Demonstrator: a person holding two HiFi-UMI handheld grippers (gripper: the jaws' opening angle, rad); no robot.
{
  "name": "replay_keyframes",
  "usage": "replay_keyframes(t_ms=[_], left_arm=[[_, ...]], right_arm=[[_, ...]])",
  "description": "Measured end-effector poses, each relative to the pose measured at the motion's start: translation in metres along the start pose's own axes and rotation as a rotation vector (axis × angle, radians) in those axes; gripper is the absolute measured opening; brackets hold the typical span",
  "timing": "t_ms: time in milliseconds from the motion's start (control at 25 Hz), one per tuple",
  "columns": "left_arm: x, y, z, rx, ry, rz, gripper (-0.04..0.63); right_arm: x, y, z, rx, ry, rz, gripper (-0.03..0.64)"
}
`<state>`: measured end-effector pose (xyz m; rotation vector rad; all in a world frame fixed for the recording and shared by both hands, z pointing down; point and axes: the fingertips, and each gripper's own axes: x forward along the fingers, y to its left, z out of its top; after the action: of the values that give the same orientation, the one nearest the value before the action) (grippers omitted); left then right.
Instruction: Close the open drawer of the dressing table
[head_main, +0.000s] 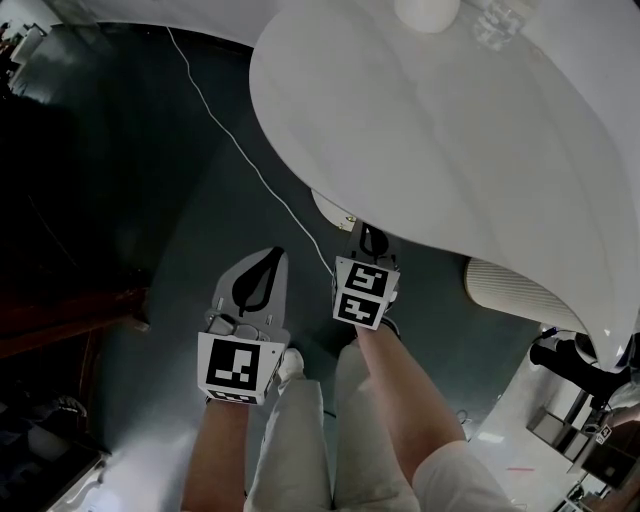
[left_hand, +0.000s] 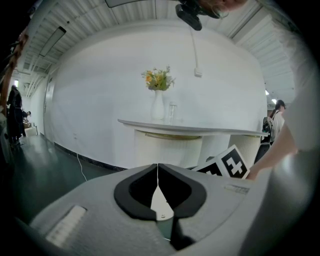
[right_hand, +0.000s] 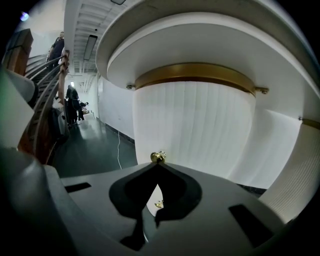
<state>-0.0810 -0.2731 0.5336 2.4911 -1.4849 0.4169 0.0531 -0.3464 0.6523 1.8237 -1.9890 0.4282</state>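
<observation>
1. Head view
   - Looks down on a big white oval table (head_main: 430, 130).
   - Shows a curved cream drawer (head_main: 330, 208) poking out a little from under the near edge of the table, with a small round gold knob (head_main: 350, 221) on its front.
   - Finds the right gripper (head_main: 372, 240) just beside that knob, pointing at it.
   - Finds the left gripper (head_main: 272, 256) lower down and off to the left, over the dark green floor (head_main: 150, 150), well apart from the drawer.

2. Left gripper view
   - Shows the left gripper (left_hand: 157, 167) with jaws pressed together and nothing held.
   - Looks at the table (left_hand: 190, 129) from well back, with the drawer (left_hand: 167, 150) under the top, ahead and a bit to the right.

3. Right gripper view
   - Shows the right gripper (right_hand: 158, 165) with jaws pressed together and nothing between them.
   - Puts the knob (right_hand: 158, 157) right at the tips, straight ahead. Cannot tell if touching or just short of it.
   - Shows the ribbed drawer (right_hand: 195, 130) front rising behind the knob, wide from side to side.
   - Probably needs a straight push forward, in under the table (right_hand: 200, 35) top, from the right gripper as the nearer one.
   - Could slip off the round knob if pushed off to one side.
</observation>
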Motion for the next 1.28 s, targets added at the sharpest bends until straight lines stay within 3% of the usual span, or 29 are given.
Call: replay_keyframes(t_ms=[480,1280], left_arm=[[-0.004,-0.011,0.007,0.014,0.002,-0.019,0.017],[-0.052,-0.028,0.085,0.081,-0.035,-0.043,0.017]], right_arm=[[-0.022,-0.004,0.002,-0.012,0.015,0.018,-0.006],[-0.120,-0.003,0.065,-0.080,0.008,0.064,-0.006]])
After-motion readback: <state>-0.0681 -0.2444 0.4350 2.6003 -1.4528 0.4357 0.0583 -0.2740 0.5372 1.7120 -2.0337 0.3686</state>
